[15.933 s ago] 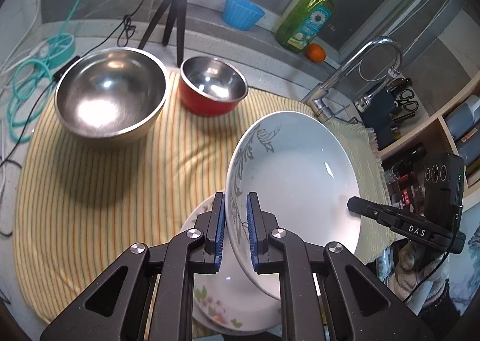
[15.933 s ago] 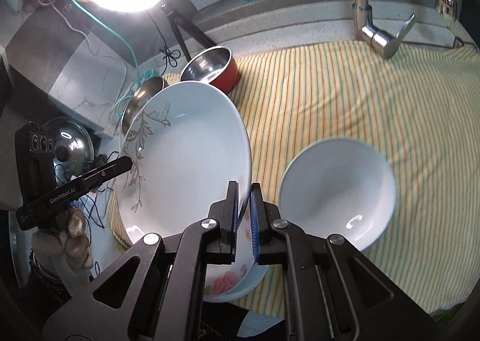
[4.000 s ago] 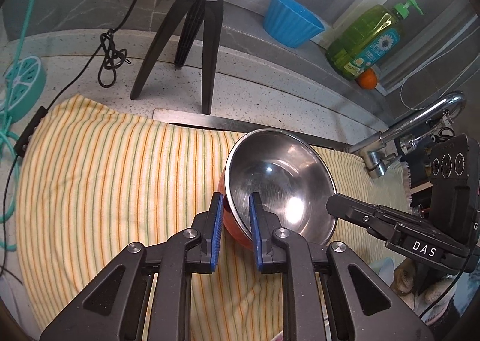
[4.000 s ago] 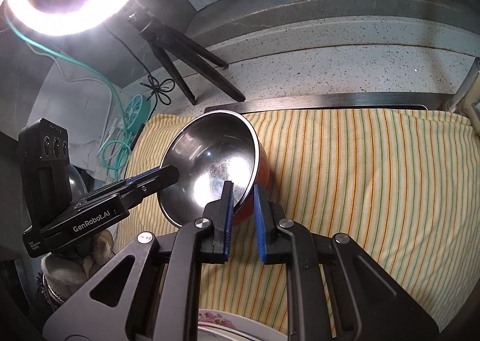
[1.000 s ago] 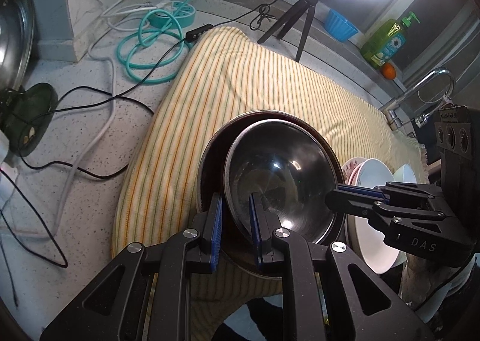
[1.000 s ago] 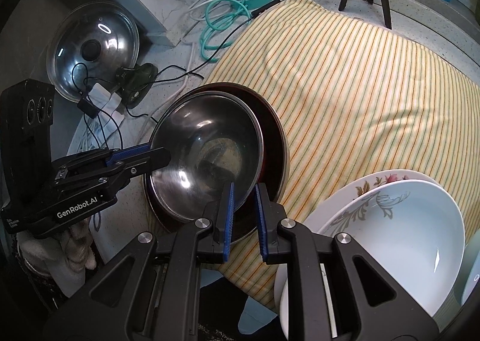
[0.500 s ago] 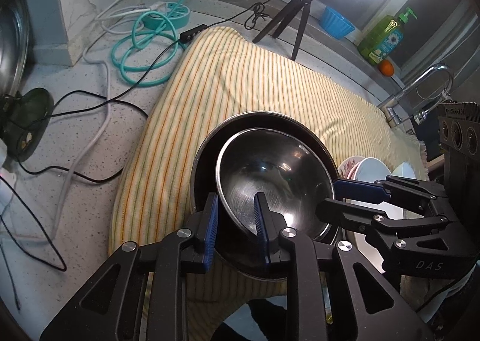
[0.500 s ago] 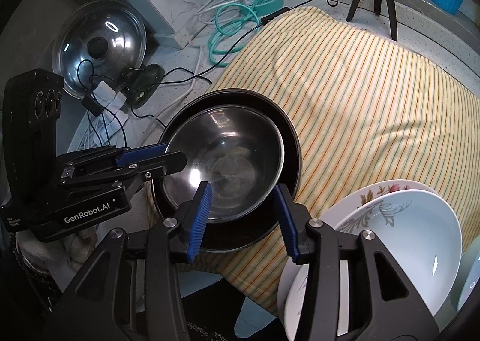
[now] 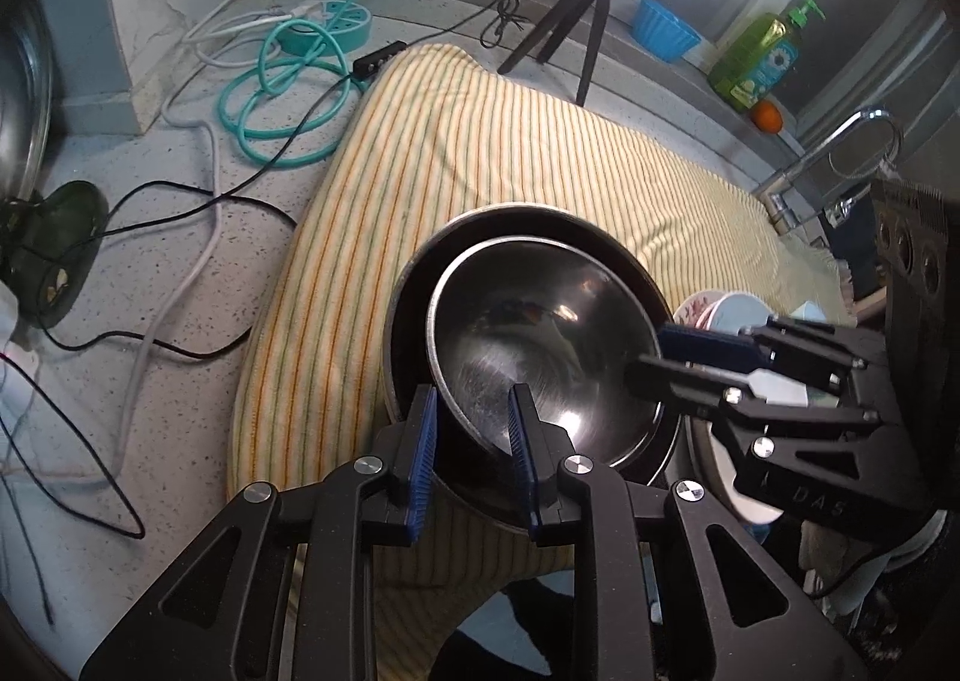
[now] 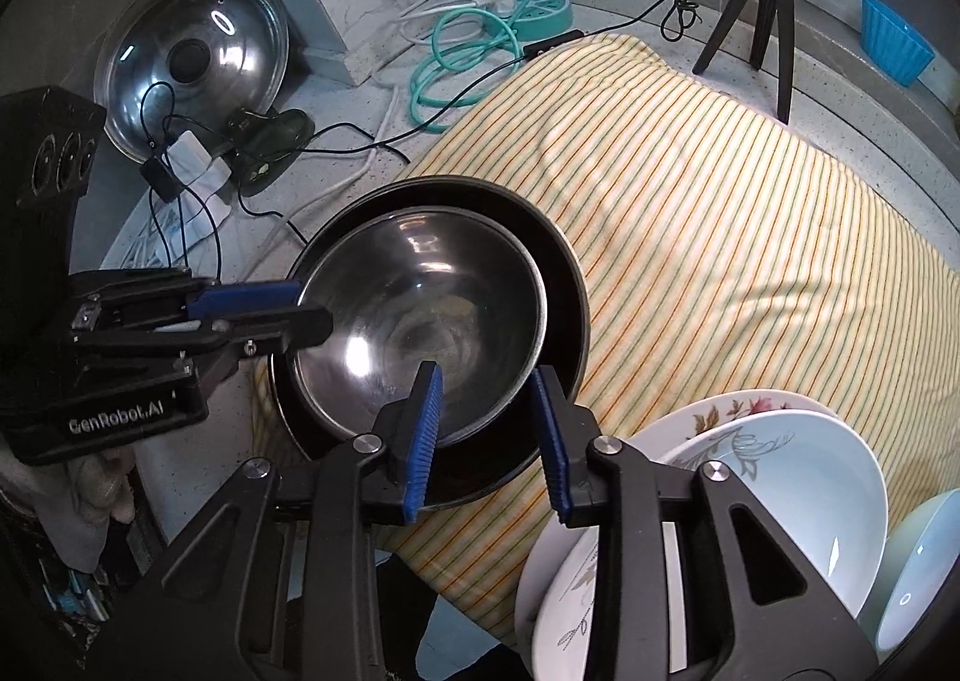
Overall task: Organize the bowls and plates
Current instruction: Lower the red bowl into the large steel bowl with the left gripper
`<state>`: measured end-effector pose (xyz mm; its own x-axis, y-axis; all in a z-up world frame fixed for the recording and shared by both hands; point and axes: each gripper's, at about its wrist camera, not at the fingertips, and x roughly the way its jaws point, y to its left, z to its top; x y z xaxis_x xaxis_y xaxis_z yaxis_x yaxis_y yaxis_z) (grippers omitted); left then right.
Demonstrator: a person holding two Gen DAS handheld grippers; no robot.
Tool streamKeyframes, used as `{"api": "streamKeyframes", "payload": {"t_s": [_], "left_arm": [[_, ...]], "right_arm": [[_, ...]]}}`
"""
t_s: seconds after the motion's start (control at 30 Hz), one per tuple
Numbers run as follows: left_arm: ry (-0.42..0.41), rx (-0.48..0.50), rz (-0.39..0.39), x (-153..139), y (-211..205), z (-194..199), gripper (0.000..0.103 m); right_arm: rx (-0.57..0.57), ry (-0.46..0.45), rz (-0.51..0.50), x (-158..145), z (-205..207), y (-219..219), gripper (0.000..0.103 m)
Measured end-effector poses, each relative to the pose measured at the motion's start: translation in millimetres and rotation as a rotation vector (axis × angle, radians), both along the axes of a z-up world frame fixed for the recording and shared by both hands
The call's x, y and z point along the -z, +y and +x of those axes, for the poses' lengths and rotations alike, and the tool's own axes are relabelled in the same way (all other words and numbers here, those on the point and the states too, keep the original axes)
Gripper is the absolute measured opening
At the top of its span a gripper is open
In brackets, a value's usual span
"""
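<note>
While the large steel bowl [image 10: 558, 285] sits at the near edge of the striped cloth [image 10: 720, 237] on the tabletop, the small steel bowl [image 10: 420, 309] is nested in it, its rim lying between both tools' pads. The right hand-held gripper [image 10: 489, 435] straddles that rim with jaws closing and pads not yet touching. The left hand-held gripper [image 9: 471, 453] stands slightly apart across the opposite rim, gripping nothing, equally near.
</note>
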<state>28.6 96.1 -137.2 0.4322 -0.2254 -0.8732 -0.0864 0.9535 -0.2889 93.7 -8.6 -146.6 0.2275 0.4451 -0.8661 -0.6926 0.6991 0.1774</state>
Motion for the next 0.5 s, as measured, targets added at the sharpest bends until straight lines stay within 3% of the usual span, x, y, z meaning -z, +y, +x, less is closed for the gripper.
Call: {"api": "streamKeyframes", "payload": {"t_s": [0.23,0.47,0.5], "left_arm": [[-0.031,-0.005,-0.009,-13,3,-8,0.022],[-0.084,-0.013,-0.038,-33,1,-7,0.022],[-0.093,-0.01,-0.043,-35,-1,-6,0.022]], "right_arm": [[0.006,-0.004,0.027,-7,2,-4,0.032],[0.016,0.006,0.123,-25,3,-19,0.033],[0.024,0.003,0.136,-28,2,-23,0.036]]}}
